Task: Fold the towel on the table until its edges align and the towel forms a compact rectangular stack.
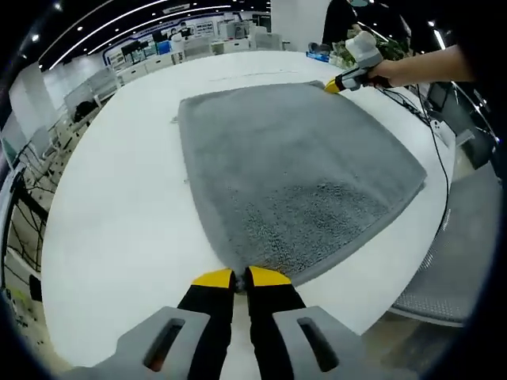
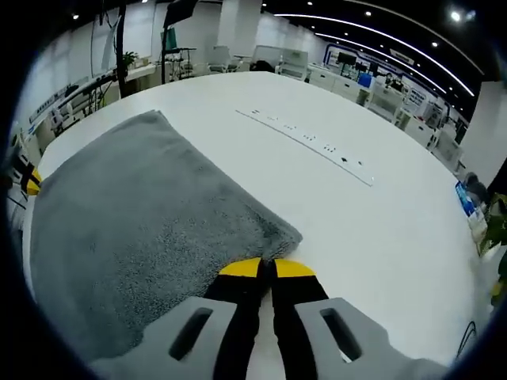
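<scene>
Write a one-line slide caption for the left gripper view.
Left gripper pinches the near corner of a grey towel spread on a white table, while the right gripper holds the far corner.

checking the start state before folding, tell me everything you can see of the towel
The towel is grey, with a nubby terry-like pile, spread flat and unfolded on the white table. It is roughly rectangular with a thin hemmed edge. The left tongs are closed on one corner and the right tongs on another, both low at the table surface. Nothing else lies on it.
</scene>
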`<state>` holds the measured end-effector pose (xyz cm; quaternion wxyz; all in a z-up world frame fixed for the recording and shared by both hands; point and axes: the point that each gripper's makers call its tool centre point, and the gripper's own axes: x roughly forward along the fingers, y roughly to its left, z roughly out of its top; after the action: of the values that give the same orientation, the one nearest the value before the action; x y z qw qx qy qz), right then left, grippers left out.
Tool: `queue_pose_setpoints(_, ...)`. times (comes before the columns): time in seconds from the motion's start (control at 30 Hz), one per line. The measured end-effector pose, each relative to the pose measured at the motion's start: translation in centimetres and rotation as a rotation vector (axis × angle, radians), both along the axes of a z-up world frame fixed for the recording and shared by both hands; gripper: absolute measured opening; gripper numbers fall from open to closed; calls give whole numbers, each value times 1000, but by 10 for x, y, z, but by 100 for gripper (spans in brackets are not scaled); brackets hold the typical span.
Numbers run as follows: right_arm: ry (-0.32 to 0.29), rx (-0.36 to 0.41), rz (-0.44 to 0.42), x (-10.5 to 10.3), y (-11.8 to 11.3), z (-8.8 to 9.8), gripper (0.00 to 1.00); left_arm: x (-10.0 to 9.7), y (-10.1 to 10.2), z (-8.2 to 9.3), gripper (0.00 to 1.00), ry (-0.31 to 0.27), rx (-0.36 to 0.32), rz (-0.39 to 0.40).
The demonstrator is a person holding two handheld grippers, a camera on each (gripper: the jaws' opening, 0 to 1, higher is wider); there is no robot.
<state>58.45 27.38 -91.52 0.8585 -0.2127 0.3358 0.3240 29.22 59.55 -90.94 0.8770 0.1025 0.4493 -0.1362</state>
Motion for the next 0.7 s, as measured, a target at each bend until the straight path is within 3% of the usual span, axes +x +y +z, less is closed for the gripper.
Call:
queue_pose_setpoints(0.3, -16, -24, -21, -7, -45, 0, 2, -2, -40, -1, 6, 15, -8, -41)
queue_pose_setpoints(0.53, -14, -39, -40, -12, -80, 3, 2, -5, -82, -3, 6, 18, -82, -42)
queue_pose_setpoints(0.7, -5, -1, -91, -11, -102, 5, 2, -3, -106, -3, 6, 14, -82, -56)
